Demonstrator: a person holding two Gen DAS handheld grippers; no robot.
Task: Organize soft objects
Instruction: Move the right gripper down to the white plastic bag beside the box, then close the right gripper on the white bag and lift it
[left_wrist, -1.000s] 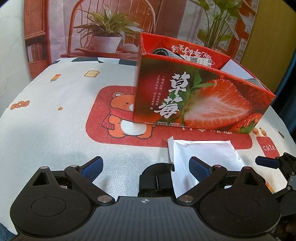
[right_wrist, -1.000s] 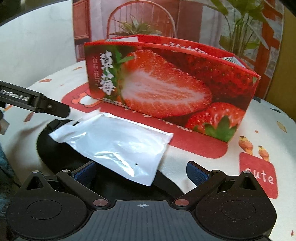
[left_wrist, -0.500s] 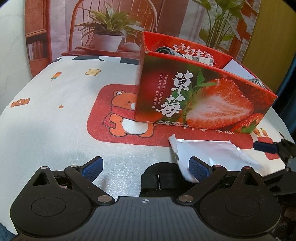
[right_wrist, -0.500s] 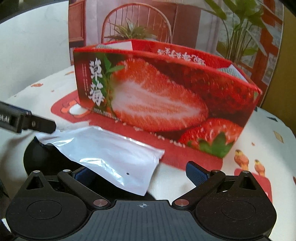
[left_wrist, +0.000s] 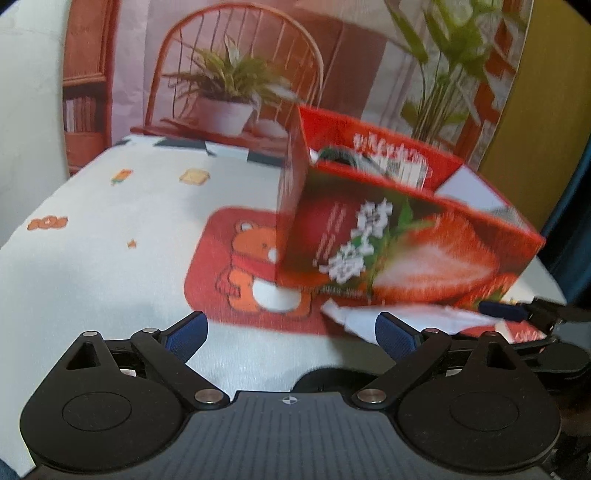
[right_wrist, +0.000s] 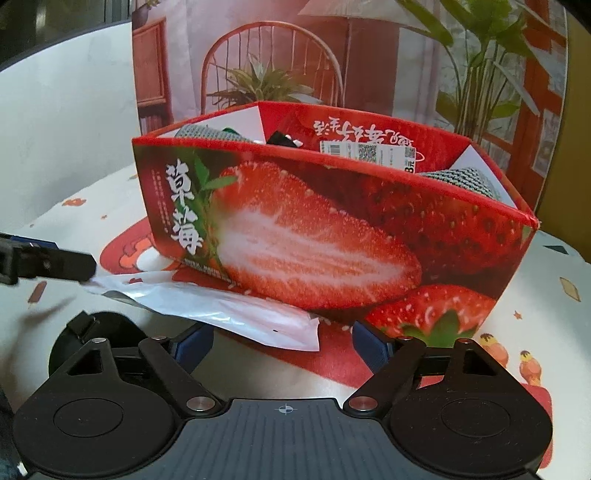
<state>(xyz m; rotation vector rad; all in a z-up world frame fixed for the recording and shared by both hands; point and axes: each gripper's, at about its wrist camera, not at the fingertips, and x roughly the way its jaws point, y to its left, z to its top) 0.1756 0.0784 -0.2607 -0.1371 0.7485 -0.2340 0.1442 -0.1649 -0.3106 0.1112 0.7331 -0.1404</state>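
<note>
both claws (left_wrist: 291, 326) (right_wrist: 282, 341) spread — strawberry box (right_wrist: 332, 236) holds knitted cloth (right_wrist: 207, 133).

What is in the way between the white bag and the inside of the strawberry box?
Only the strawberry box's own front wall. The white bag sits low against that wall, so it must rise over the rim. Inside, some grey cloth and a tag already fill part of the space. Both the left gripper and right gripper look open.

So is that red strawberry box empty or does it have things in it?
Not empty: the open-topped red strawberry cardboard box holds grey knitted fabric and a tagged item.
</note>
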